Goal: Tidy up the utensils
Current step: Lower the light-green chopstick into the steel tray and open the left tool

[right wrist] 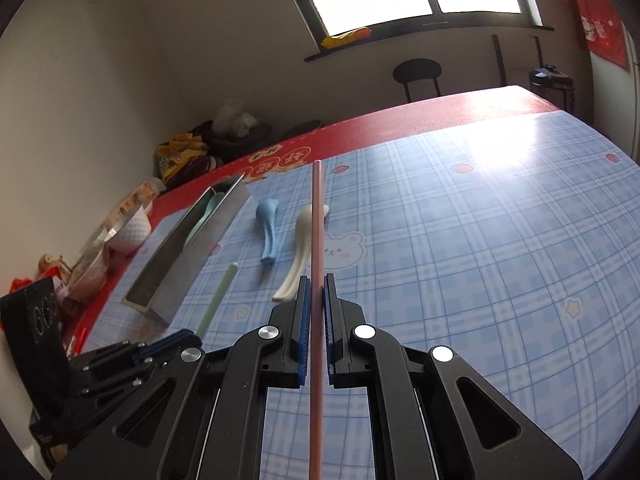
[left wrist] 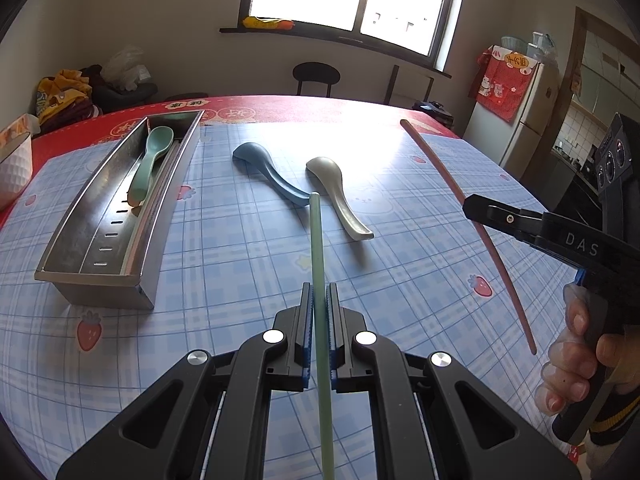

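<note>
My left gripper (left wrist: 319, 292) is shut on a green chopstick (left wrist: 318, 248) that points forward over the table. My right gripper (right wrist: 317, 282) is shut on a pink chopstick (right wrist: 317, 220), held above the table; in the left wrist view it appears at the right as the right gripper (left wrist: 474, 204) on the pink chopstick (left wrist: 444, 176). A steel utensil tray (left wrist: 60, 268) at the left holds a green spoon (left wrist: 150, 164). A blue spoon (left wrist: 260, 164) and a white spoon (left wrist: 340, 196) lie on the cloth between tray and right gripper.
The table carries a blue checked cloth (left wrist: 240, 248) over a red one. A white bowl (left wrist: 14, 168) stands at the far left edge, with packets beside it. A dark chair (left wrist: 316, 76) stands behind the table, a fridge (left wrist: 516, 120) to the right.
</note>
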